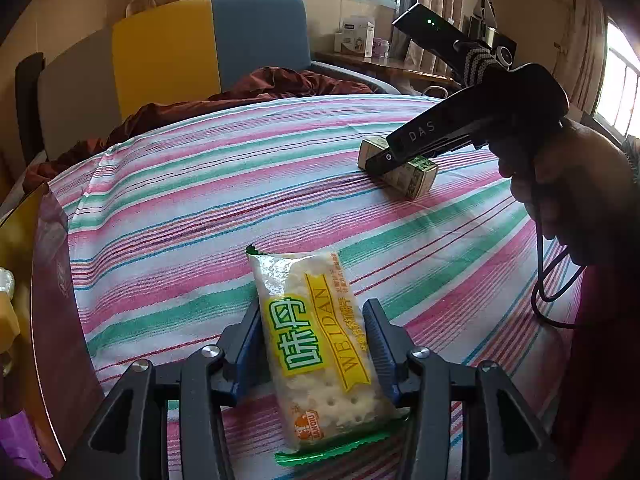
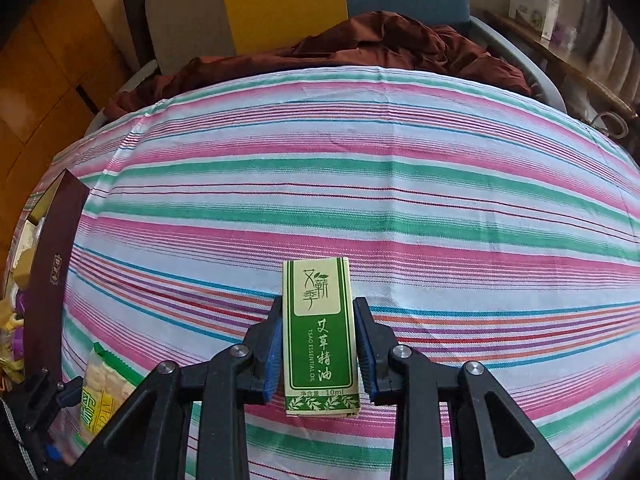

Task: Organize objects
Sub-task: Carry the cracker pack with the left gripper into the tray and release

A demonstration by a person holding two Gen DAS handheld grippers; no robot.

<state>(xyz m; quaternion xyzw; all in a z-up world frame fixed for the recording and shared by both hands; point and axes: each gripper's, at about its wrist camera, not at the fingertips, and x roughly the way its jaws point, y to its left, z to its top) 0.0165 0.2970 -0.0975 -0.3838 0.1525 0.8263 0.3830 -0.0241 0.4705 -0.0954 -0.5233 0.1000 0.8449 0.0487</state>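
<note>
A clear packet of crackers point(image 1: 316, 344) with a yellow and green label lies lengthwise between the fingers of my left gripper point(image 1: 313, 304), and the blue pads press on its two long sides. It also shows in the right wrist view as the cracker packet point(image 2: 104, 380) at the lower left. My right gripper point(image 2: 319, 300) is shut on a small green essential-oil box point(image 2: 318, 332), held by its long sides just over the striped sheet point(image 2: 360, 184). In the left wrist view that box point(image 1: 416, 178) rests on the sheet at the far right under the right gripper point(image 1: 384, 158).
A dark maroon box point(image 1: 52, 280) with assorted items inside stands along the bed's left edge. A crumpled red-brown blanket point(image 1: 260, 88) lies at the far end, before a grey, yellow and blue headboard point(image 1: 208, 40). A person's hand point(image 1: 560, 184) holds the right gripper.
</note>
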